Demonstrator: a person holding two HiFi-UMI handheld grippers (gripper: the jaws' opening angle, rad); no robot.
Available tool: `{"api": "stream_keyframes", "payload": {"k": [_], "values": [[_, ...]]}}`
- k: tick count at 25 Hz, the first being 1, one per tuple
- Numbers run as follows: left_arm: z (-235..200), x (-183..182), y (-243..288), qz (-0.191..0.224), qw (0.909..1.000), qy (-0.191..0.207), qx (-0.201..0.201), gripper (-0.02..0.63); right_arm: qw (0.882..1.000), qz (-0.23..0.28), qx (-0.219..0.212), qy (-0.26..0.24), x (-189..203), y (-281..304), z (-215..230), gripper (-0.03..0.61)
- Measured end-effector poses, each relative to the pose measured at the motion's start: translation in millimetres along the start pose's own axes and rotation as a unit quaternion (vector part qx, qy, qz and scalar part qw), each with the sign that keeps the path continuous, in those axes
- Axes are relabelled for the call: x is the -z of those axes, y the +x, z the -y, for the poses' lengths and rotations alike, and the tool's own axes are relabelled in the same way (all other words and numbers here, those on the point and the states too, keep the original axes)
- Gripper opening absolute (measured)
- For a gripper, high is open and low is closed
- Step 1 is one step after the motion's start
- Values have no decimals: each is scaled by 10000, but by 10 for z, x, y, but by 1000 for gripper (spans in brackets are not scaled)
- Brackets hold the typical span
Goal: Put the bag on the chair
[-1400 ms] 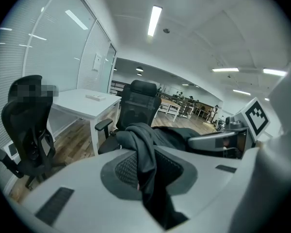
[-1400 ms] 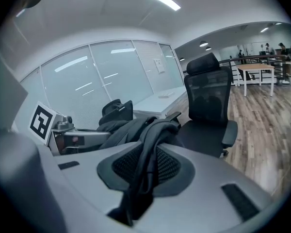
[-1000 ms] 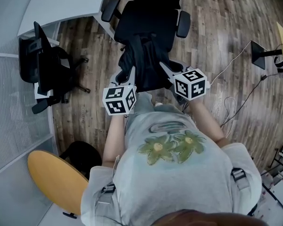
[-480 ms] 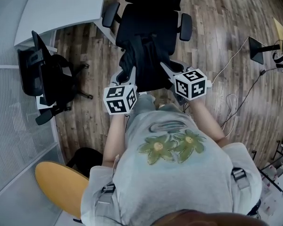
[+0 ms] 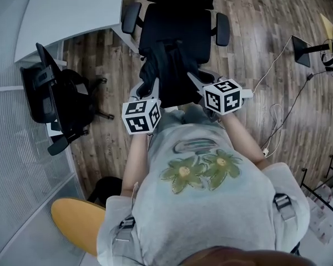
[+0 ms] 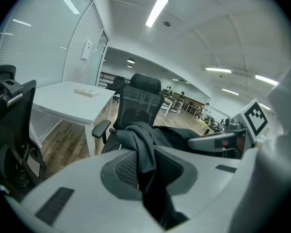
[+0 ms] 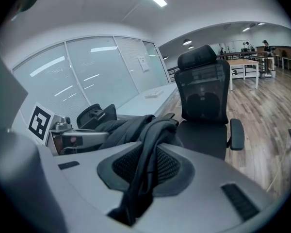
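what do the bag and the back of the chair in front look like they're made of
The bag looks like soft black fabric, matte, probably nylon or polyester: it hangs in limp folds. The chair has a black mesh back on a hard frame, likely plastic: shapes behind show through it.

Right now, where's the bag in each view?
Head view: bag upper centre.
Left gripper view: bag lower centre, pinched in the jaws.
Right gripper view: bag lower centre, pinched in the jaws.
Shared landmark: black office chair, just beyond the bag in all three.
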State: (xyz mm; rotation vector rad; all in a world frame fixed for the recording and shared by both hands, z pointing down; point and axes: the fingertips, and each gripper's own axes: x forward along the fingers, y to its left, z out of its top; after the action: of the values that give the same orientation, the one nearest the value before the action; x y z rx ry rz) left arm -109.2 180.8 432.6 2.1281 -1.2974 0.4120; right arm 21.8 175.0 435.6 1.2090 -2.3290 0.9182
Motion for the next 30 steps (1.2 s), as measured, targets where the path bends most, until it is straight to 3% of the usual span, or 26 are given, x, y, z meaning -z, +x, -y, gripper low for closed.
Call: {"api": "stream_keyframes", "payload": {"k": [17,30], "values": [[-362,-353,412,-75,10000,-31,-45,71,9999,-114,-68,30,-412,511,198,74],[-689,-1197,1051,139,9996,82,-226,71,9997,-36,-218,-112,-1337,1090,593,74]]}}
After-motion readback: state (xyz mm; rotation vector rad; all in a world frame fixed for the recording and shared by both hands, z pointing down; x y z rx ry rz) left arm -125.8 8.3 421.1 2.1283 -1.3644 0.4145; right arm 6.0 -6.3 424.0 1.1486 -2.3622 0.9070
